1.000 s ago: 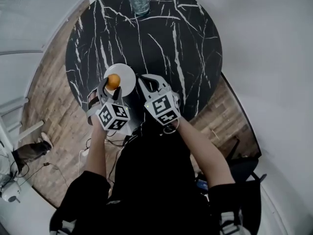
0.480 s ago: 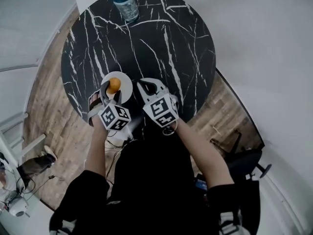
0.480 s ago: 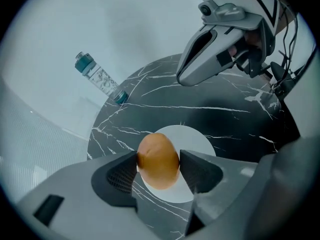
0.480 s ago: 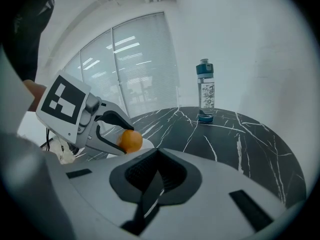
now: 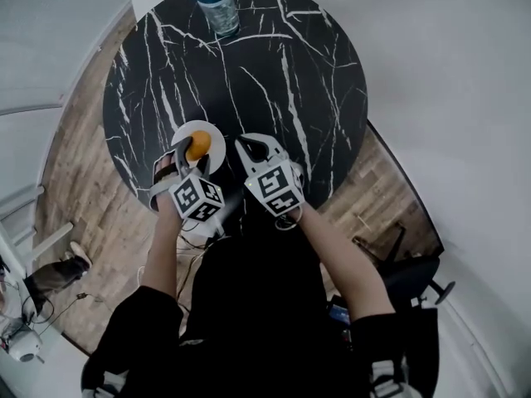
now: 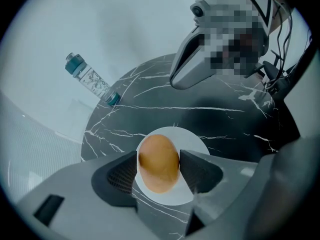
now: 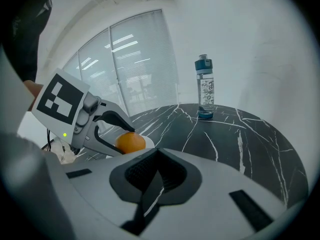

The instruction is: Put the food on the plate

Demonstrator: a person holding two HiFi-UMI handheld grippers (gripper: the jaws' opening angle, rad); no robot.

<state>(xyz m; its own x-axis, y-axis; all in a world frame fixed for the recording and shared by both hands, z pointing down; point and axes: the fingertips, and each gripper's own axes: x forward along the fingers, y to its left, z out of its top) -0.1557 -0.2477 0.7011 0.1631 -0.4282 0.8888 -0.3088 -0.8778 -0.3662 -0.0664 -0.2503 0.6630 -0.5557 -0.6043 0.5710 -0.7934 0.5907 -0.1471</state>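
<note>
A small orange fruit is pinched between the pads of my left gripper, just above a small white plate on the near left of the round black marble table. In the left gripper view the plate lies right beneath the fruit. From the right gripper view the fruit shows in the left gripper's jaws. My right gripper hovers to the right of the plate, shut and empty, its pads pressed together.
A clear water bottle with a teal cap stands at the table's far edge, also seen as the bottle and the bottle. Wooden floor surrounds the table; a dark chair sits at right.
My left gripper with the fruit has sunk a little toward the plate and rolled slightly. The right gripper has kept still.
</note>
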